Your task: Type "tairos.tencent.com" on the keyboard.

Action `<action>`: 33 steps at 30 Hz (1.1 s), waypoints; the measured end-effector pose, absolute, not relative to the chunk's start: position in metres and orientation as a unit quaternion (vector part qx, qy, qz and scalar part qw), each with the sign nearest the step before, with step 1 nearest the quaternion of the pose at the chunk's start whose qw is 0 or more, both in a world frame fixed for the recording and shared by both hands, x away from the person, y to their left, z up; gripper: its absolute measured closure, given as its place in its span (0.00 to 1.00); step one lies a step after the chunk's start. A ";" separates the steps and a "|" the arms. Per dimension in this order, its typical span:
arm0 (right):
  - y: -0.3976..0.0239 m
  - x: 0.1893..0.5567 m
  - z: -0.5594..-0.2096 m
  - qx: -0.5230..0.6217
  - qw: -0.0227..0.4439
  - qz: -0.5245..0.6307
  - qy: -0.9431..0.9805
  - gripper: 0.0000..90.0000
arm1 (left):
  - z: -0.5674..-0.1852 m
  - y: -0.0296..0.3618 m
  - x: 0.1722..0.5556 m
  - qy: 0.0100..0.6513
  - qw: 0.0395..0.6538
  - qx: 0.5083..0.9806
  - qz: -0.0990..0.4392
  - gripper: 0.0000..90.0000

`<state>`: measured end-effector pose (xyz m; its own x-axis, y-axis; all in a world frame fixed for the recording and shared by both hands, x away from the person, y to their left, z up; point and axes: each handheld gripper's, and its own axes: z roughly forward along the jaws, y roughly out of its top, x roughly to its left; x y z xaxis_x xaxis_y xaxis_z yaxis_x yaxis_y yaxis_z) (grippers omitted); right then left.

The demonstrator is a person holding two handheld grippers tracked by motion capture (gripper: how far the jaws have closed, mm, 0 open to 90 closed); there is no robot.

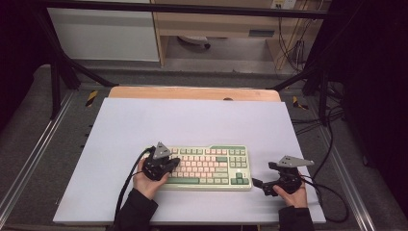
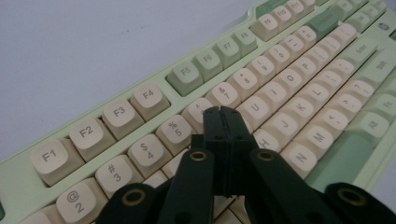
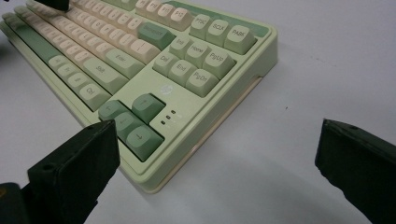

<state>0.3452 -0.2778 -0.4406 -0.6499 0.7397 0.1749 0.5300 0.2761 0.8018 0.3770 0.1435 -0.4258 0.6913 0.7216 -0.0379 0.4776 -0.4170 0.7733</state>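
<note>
The keyboard (image 1: pixel 207 167), pale green with cream keys, lay flat on the white tabletop (image 1: pixel 192 120), a little toward the six o'clock edge and near the middle from side to side, its long side running from nine to three o'clock.

The left tool (image 1: pixel 174 162) sat over the keyboard's nine o'clock end, held in the person's left hand (image 1: pixel 146 183) coming in from six o'clock. Its two black jaws were pressed together with nothing between them. In the left gripper view the joined tips (image 2: pixel 223 114) hung just over the number row, close to the 6 and 7 keys (image 2: pixel 223 93); whether they touched a key I could not tell.

The right tool (image 1: pixel 259 184) lay at about four o'clock from the keyboard, just beside its corner by the arrow keys (image 3: pixel 133 122), in the right hand (image 1: pixel 293 192). Its jaws stood spread wide and gripped nothing. In the right gripper view one jaw stood in front of the keyboard's near corner, and the other was well apart over bare tabletop.
</note>
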 end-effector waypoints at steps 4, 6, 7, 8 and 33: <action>-0.278 0.345 -0.441 0.401 0.117 0.447 0.791 0.00 | -0.419 0.149 0.373 0.357 0.405 0.826 0.160 1.00; -0.278 0.345 -0.441 0.402 0.117 0.446 0.791 0.01 | -0.415 0.153 0.371 0.357 0.407 0.825 0.163 1.00; -0.278 0.345 -0.441 0.402 0.117 0.446 0.791 0.01 | -0.413 0.156 0.370 0.358 0.408 0.823 0.165 1.00; -0.278 0.345 -0.441 0.401 0.117 0.447 0.791 0.01 | -0.411 0.159 0.370 0.359 0.409 0.822 0.165 1.00; -0.277 0.345 -0.441 0.405 0.117 0.444 0.791 0.01 | -0.424 0.211 0.357 0.393 0.396 0.813 0.165 1.00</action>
<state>0.3452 -0.2770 -0.4412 -0.6442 0.7446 0.1746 0.5371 0.2780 0.7964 0.3574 0.2106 -0.4241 0.6357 0.7707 -0.0433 0.5087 -0.3761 0.7745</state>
